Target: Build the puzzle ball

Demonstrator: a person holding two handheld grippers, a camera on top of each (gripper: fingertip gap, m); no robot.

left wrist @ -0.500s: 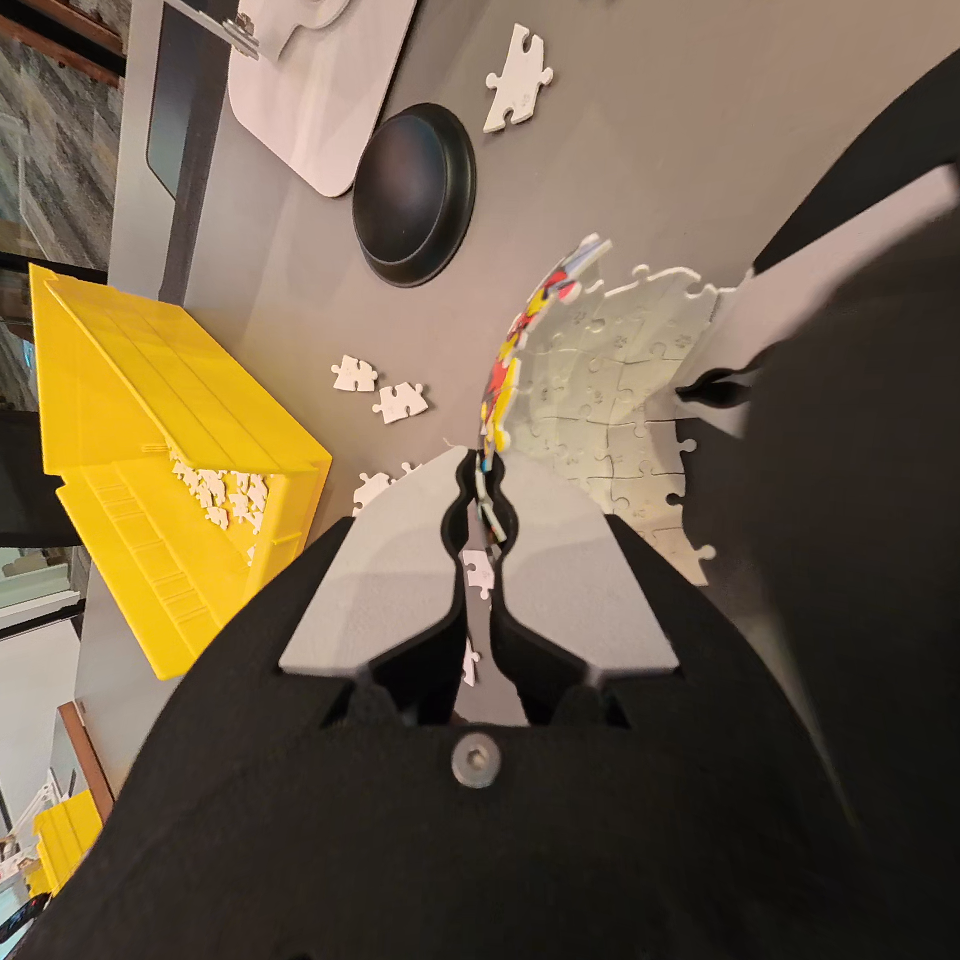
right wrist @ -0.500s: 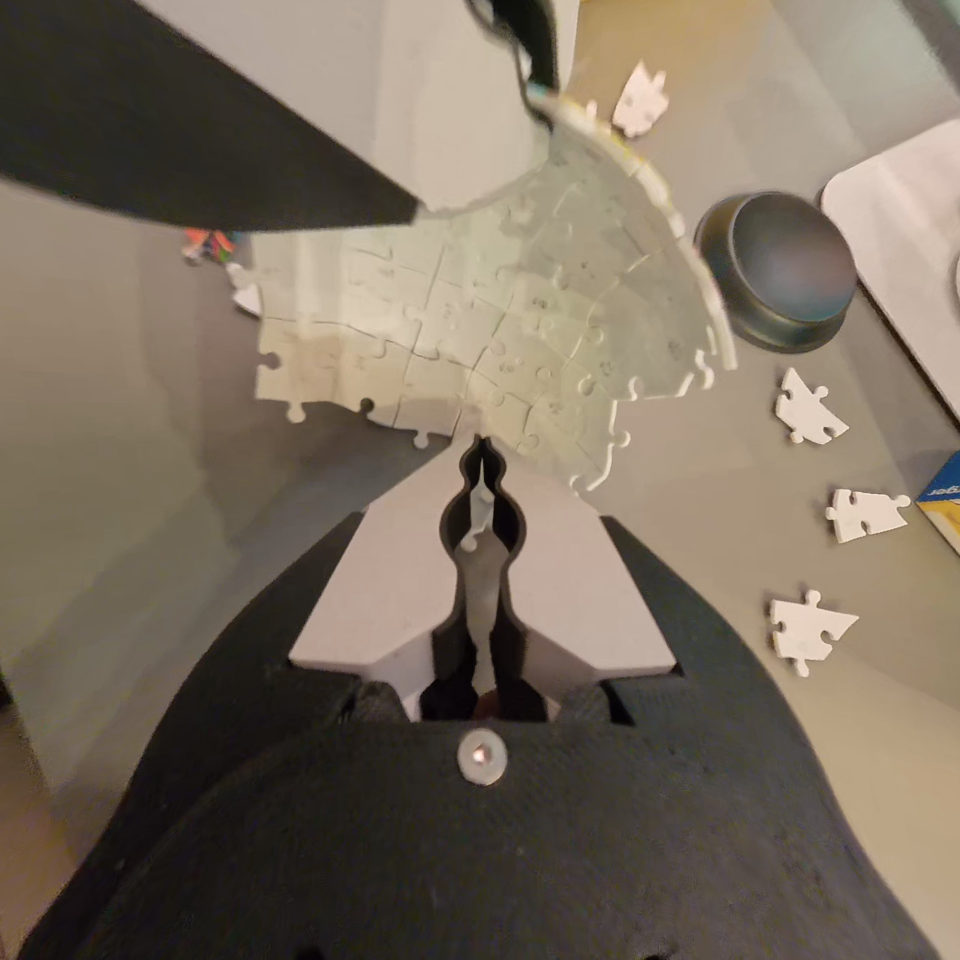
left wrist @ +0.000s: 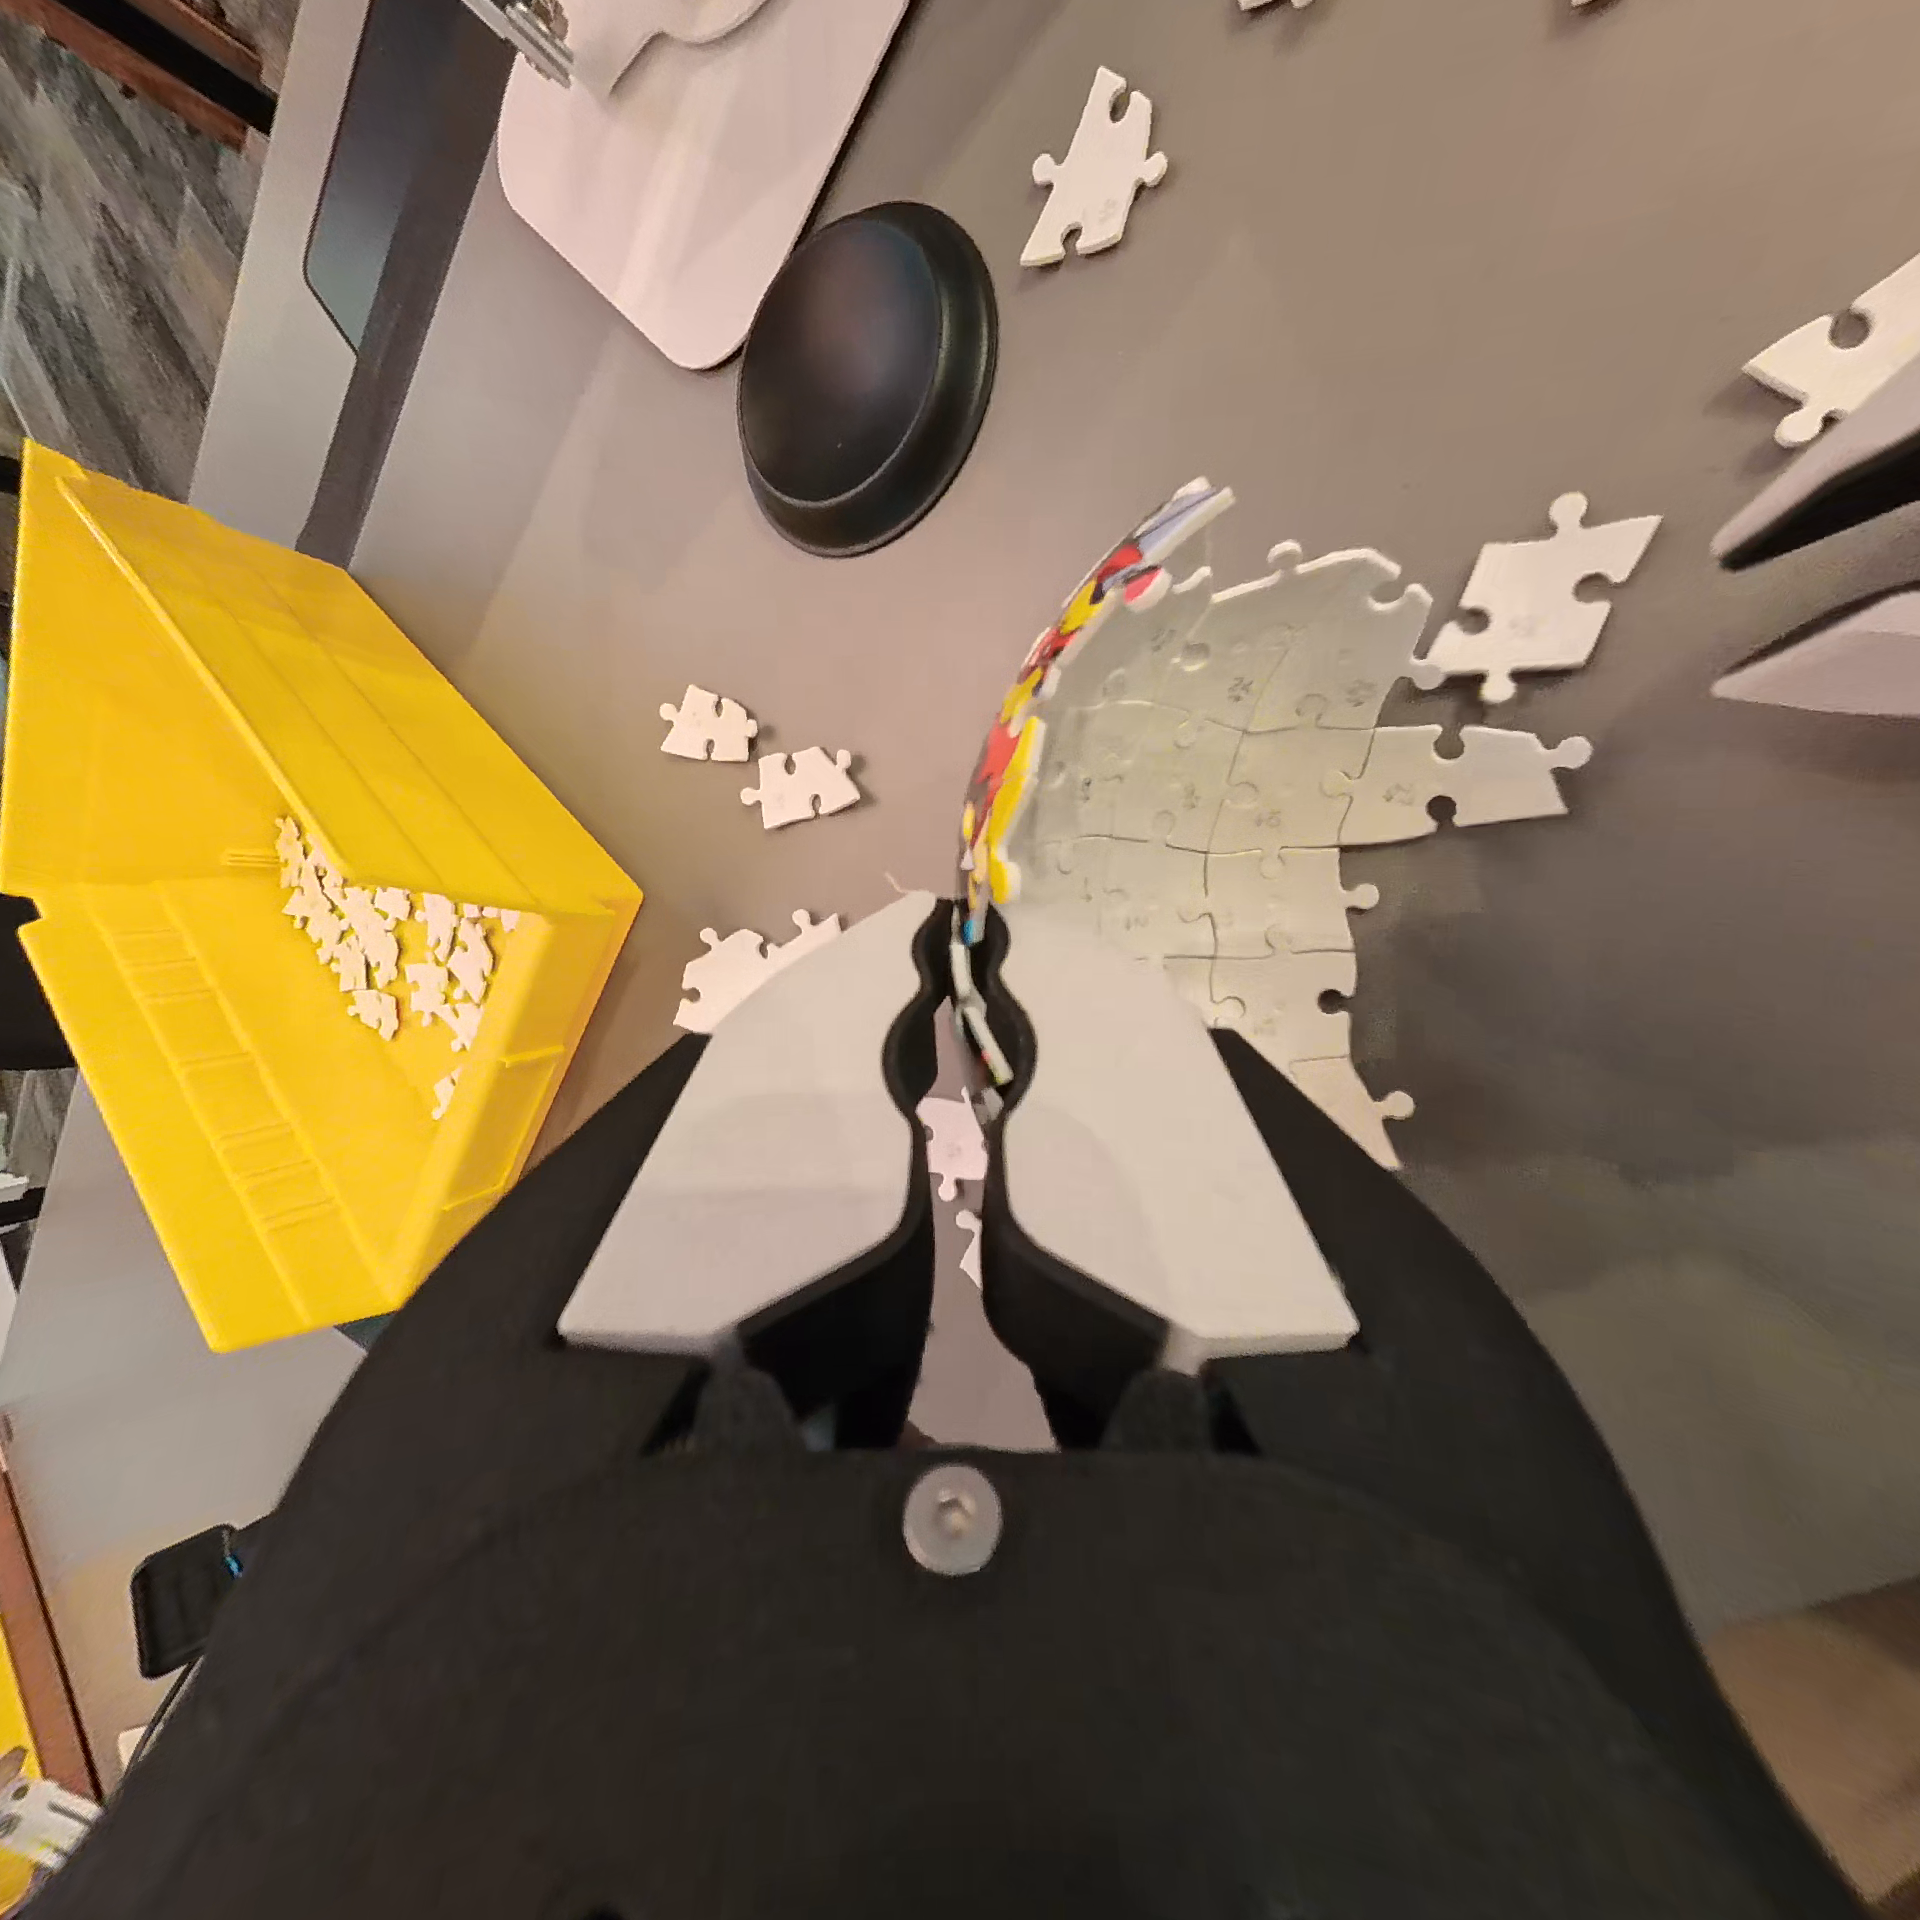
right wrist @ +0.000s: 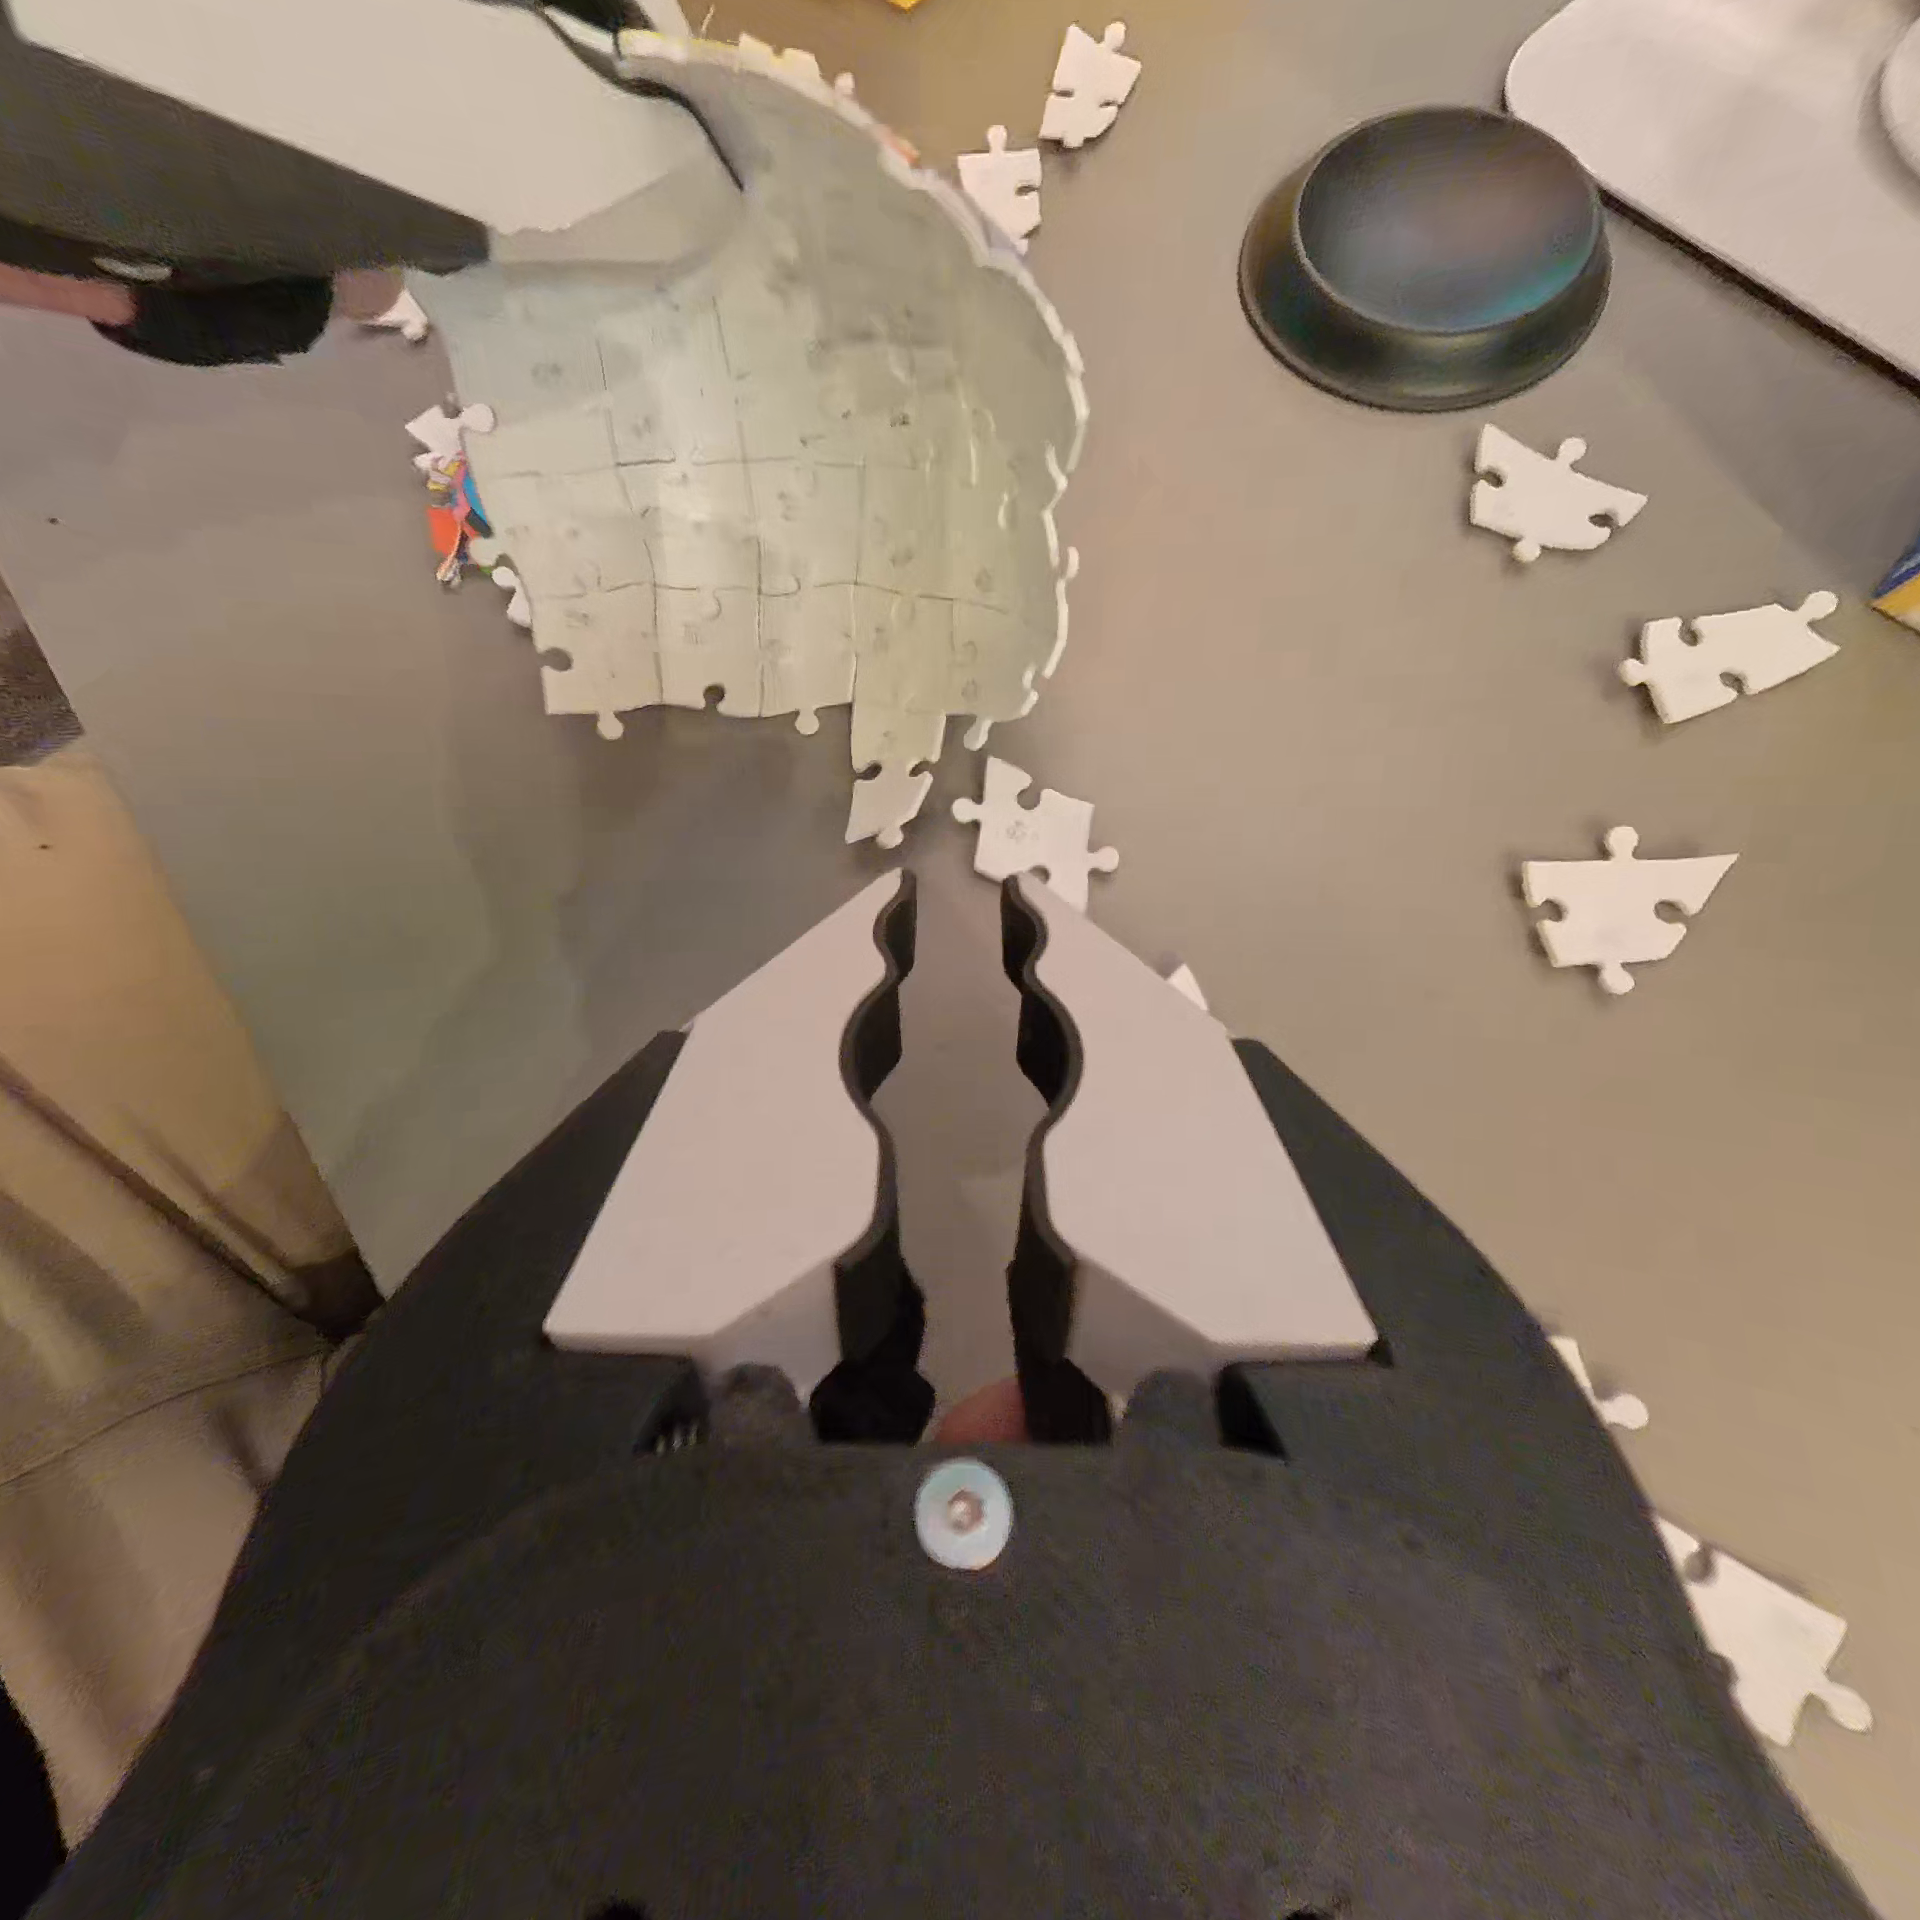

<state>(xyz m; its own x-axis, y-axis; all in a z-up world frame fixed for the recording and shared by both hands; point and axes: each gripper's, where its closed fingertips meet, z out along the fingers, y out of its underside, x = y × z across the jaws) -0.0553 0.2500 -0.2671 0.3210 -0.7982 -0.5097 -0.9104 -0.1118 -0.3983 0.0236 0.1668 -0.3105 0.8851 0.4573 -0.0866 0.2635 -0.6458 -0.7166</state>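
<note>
My left gripper (left wrist: 964, 927) is shut on the rim of the partial puzzle ball (left wrist: 1195, 790), a curved shell of joined pieces, pale inside and coloured outside, held above the grey table (left wrist: 1351, 312). In the right wrist view the shell (right wrist: 769, 468) hangs ahead with the left gripper's fingers (right wrist: 312, 114) at the top left. My right gripper (right wrist: 956, 883) is open and empty, just short of the shell's lower edge. A loose white piece (right wrist: 1034, 831) lies right in front of it, beside the shell's lowest piece (right wrist: 894, 790). The right gripper's fingers (left wrist: 1829, 561) show at the left wrist view's right edge.
A black dome-shaped stand (left wrist: 868, 379) (right wrist: 1429, 260) sits beyond the shell. A yellow bin (left wrist: 260, 831) holding several pieces lies at the left. A white pad (left wrist: 686, 156) is at the back. Loose white pieces (right wrist: 1616, 904) are scattered on the table. Spacing between my two grippers at the tips: around 12 cm.
My right gripper has opened and drawn back from the shell's lower edge. My left gripper still holds the shell's rim.
</note>
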